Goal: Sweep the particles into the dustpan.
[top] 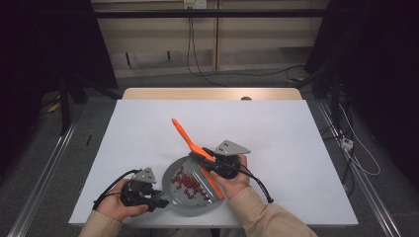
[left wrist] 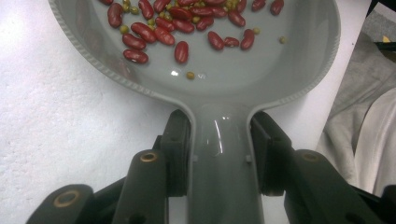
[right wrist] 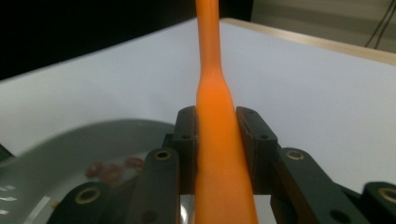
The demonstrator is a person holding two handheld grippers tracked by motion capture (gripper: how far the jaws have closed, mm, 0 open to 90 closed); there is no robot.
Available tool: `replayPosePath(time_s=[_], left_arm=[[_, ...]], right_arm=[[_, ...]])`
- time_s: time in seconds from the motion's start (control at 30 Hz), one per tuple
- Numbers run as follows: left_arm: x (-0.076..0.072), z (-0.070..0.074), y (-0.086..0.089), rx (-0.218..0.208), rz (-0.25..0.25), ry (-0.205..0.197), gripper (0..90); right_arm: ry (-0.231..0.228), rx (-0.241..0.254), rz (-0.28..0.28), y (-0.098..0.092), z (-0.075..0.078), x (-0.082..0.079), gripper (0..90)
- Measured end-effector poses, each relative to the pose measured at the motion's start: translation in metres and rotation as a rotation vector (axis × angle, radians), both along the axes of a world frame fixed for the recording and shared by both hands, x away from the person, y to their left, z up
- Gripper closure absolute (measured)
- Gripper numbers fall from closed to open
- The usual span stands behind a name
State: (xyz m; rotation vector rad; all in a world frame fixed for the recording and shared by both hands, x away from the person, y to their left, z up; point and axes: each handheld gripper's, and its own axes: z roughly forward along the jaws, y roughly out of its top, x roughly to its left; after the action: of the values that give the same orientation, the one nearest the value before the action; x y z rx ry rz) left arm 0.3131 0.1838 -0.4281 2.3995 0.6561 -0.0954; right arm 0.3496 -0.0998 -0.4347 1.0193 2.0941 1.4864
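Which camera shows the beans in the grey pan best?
The left gripper view: the beans lie close and sharp, red ones distinct from small green ones. The high view shows a small red cluster; the right gripper view, a few blurred.

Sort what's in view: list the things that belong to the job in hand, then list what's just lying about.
In the job:
- grey dustpan, handle in left claw
- red beans in it
- orange brush, clamped in right claw

Lying about:
- white table
- cables on the floor behind

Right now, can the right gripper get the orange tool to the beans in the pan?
Probably yes: the right gripper is clamped on the orange tool, just above the open grey pan, with nothing between it and the beans.
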Motion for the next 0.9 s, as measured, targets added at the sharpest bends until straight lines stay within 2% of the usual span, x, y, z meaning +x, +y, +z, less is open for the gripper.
replayPosePath(time_s=[0.07,0.13,0.2,0.27,0.37,0.5,0.6,0.67,0.73,0.83,0.9], left_arm=[[0.0,0.0,0.001,0.002,-0.007,-0.003,62.8],[-0.001,0.0,0.001,-0.01,0.0,-0.001,62.8],[-0.001,0.0,0.001,0.002,-0.018,-0.007,62.8],[-0.002,0.0,0.0,0.003,-0.025,-0.007,62.7],[-0.004,0.001,-0.001,0.001,-0.039,-0.007,62.6],[-0.007,0.001,-0.002,-0.004,-0.05,-0.001,62.6],[-0.01,0.001,-0.005,0.007,-0.061,-0.007,62.6],[-0.012,0.002,-0.007,0.002,-0.077,-0.003,62.5],[-0.013,0.001,-0.01,-0.007,-0.091,0.005,62.6],[-0.012,0.001,-0.014,0.014,-0.098,-0.001,62.5],[-0.012,0.0,-0.019,-0.004,-0.09,0.007,62.5]], right_arm=[[-0.005,0.027,0.003,-0.001,0.005,-0.002,71.4],[-0.025,0.025,-0.003,-0.003,0.01,-0.003,71.4],[-0.04,0.019,-0.021,-0.009,0.014,-0.004,71.4],[-0.058,-0.01,-0.045,-0.019,0.016,-0.005,71.4],[-0.061,-0.024,-0.087,-0.034,0.015,-0.008,71.4],[-0.069,-0.071,-0.151,-0.053,0.008,-0.017,71.4],[-0.06,-0.1,-0.205,-0.063,0.001,-0.025,71.4],[-0.048,-0.113,-0.225,-0.064,-0.004,-0.033,71.4],[-0.055,-0.091,-0.233,-0.061,-0.008,-0.04,71.4],[-0.068,-0.093,-0.227,-0.048,-0.01,-0.044,71.1],[-0.066,-0.076,-0.217,-0.036,-0.012,-0.044,70.7]])
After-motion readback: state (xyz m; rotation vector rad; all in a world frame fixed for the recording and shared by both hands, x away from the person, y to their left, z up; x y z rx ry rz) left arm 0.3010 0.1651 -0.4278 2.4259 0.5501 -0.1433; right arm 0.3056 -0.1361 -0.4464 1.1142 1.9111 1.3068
